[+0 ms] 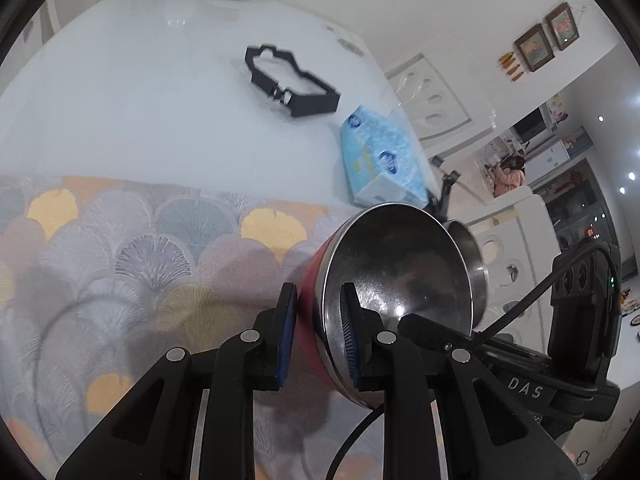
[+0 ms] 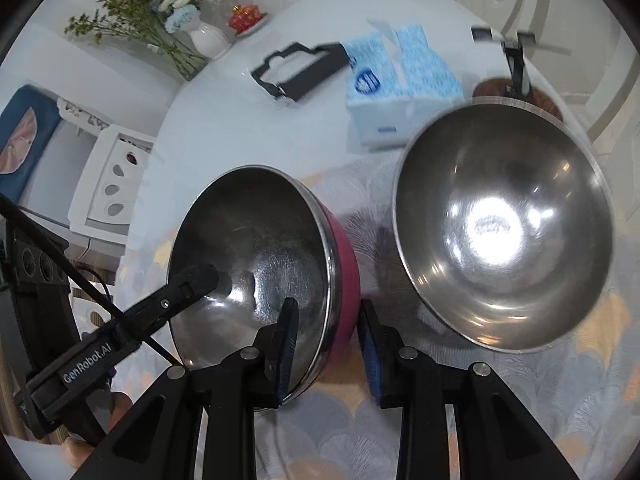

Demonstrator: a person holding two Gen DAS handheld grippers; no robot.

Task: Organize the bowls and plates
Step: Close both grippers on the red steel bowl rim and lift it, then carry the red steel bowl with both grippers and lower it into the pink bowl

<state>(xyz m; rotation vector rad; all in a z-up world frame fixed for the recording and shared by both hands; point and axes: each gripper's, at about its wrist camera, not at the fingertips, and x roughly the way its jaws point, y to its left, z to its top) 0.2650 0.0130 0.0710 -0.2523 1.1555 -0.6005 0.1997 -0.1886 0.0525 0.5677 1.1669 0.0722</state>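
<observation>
Both sets of jaws grip the red bowl (image 2: 280, 272) by its rim, my left gripper (image 1: 318, 336) and right gripper (image 2: 328, 344) each with one pad inside and one outside. It tilts above the patterned cloth (image 1: 120, 248) on the table (image 1: 140, 92). At two o'clock sits the steel bowl (image 2: 504, 224), apart. I judge nesting not yet done.

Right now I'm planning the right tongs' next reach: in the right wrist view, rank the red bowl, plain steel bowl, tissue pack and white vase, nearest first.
1. Red bowl, its rim between the right tongs.
2. Plain steel bowl, to the right.
3. Tissue pack, beyond the bowls, centre.
4. White vase, far left.
</observation>
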